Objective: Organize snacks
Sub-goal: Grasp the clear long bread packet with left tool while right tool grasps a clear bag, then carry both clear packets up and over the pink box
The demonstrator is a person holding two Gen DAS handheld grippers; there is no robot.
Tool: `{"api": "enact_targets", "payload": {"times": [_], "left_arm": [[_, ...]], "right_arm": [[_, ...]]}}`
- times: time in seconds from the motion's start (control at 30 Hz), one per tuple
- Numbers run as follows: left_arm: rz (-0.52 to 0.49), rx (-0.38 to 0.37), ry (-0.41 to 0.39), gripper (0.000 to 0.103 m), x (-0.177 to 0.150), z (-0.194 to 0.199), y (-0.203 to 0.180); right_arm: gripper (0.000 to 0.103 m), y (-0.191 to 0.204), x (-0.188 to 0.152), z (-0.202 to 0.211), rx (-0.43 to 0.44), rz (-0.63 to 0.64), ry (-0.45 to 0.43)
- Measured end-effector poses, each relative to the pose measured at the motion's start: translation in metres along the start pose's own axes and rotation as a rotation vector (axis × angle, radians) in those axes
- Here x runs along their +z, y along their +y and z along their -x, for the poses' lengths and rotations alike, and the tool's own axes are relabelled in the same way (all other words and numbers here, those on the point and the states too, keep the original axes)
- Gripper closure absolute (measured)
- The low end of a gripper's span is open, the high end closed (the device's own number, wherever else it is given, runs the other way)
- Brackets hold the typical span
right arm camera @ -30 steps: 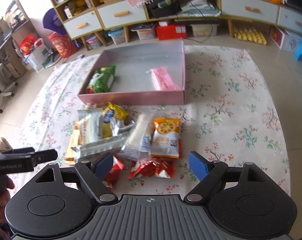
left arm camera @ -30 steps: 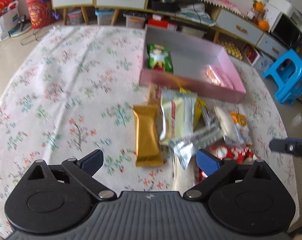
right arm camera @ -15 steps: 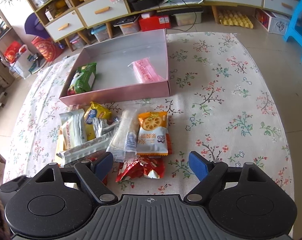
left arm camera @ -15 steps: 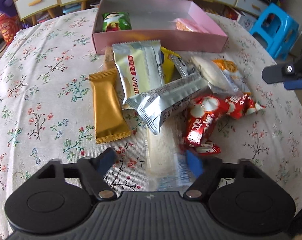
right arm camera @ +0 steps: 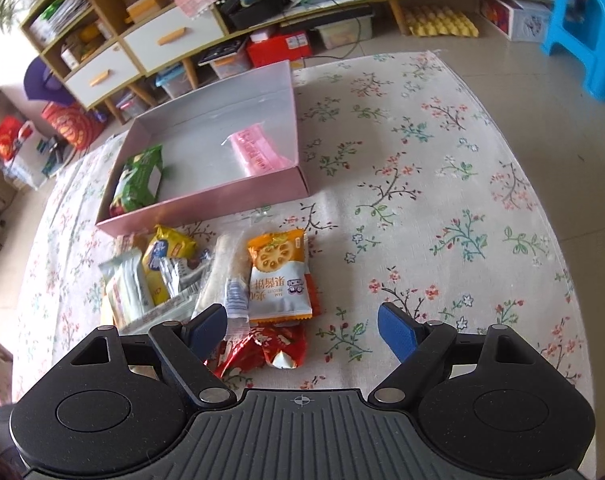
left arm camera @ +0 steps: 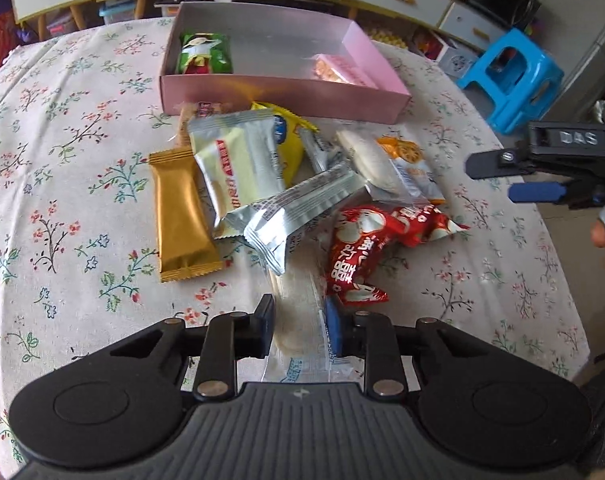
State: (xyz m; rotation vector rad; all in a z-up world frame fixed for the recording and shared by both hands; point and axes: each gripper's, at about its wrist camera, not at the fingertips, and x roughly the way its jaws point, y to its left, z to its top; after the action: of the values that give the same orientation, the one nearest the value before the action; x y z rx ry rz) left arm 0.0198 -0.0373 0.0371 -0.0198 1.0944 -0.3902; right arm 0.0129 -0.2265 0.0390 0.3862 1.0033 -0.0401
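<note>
Snacks lie in a loose pile on the flowered tablecloth (left arm camera: 62,128), just in front of the pink box (left arm camera: 286,92), which holds only a green packet (left arm camera: 204,54) and a pink packet (left arm camera: 334,70). Half a second ago the left gripper (left arm camera: 298,322) stood wide above the pile; now its fingers have closed narrow on the clear-wrapped pastry (left arm camera: 298,336) at the near edge, so I judge this one goes to the box next. On the right side, the right gripper (right arm camera: 302,322) stays wide open and empty over the red packet (right arm camera: 262,350).
</note>
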Motion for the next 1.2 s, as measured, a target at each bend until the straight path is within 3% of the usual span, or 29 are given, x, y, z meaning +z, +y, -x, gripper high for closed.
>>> {"api": "enact_targets", "payload": {"times": [0.1,0.27,0.4,0.6,0.67,0.7,0.83,1.2], "left_arm": [[-0.032,0.023,0.004,0.079,-0.002,-0.003,-0.005],[-0.062,0.065,0.024,0.077,-0.005,-0.014,-0.008],[-0.081,0.081,0.016,0.073,-0.004,-0.022,-0.012],[-0.14,0.104,0.003,0.074,-0.008,-0.026,-0.022],[-0.15,0.105,0.009,0.076,-0.008,-0.024,-0.022],[-0.145,0.099,0.012,0.078,-0.007,-0.022,-0.021],[-0.105,0.052,0.023,0.081,-0.004,-0.016,-0.017],[-0.085,-0.05,-0.005,0.082,-0.008,0.003,-0.024]], "right_arm": [[0.019,0.007,-0.002,-0.006,-0.001,0.024,-0.01],[0.022,0.035,0.0,-0.023,0.076,0.101,-0.013],[0.044,0.054,0.003,-0.043,0.086,0.132,0.008],[0.054,0.068,0.005,-0.065,0.05,0.18,-0.028],[0.067,0.07,0.005,-0.065,0.041,0.194,-0.023],[0.075,0.07,0.004,-0.065,0.045,0.184,-0.004],[0.081,0.063,0.001,-0.052,0.064,0.135,0.01],[0.088,0.03,0.007,-0.01,0.171,-0.047,-0.023]]}}
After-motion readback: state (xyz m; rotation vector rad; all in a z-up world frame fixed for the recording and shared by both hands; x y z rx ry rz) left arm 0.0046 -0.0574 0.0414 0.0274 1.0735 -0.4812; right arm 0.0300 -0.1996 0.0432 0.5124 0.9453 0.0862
